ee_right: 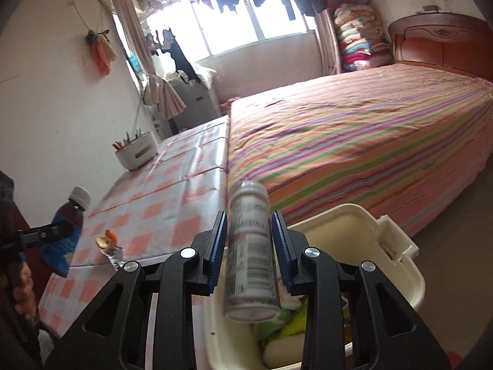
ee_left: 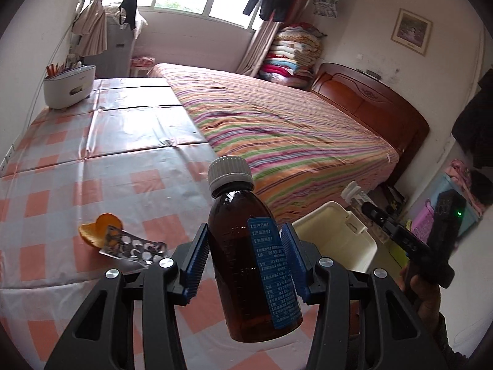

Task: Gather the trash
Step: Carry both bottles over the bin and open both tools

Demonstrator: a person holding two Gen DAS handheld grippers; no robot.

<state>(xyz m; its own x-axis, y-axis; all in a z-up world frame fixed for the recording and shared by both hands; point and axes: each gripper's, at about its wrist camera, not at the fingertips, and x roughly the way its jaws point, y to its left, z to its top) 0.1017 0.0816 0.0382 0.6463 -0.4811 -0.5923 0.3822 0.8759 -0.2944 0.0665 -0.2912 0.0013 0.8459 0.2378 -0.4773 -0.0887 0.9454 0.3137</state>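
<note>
Only the right wrist view looks into the cream bin (ee_right: 397, 280), where wrappers lie under the right gripper (ee_right: 248, 240); its jaws stand slightly apart around a blurred white bottle (ee_right: 250, 252), cap up and away. The left gripper (ee_left: 245, 259) clamps the brown syrup bottle (ee_left: 246, 265) upright, cap tilted slightly left, above the checked table (ee_left: 101, 141). Beyond lie orange peel (ee_left: 100, 228), a blister pack (ee_left: 132, 246) and the striped bed (ee_left: 277, 123).

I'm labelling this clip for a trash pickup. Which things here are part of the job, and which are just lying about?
Job:
- brown bottle, in the left gripper
- white bottle, between the right gripper's jaws, over the bin
- cream bin
- orange peel and blister pack on the table

Lying about:
- white utensil holder
- bed
- stacked quilts
</note>
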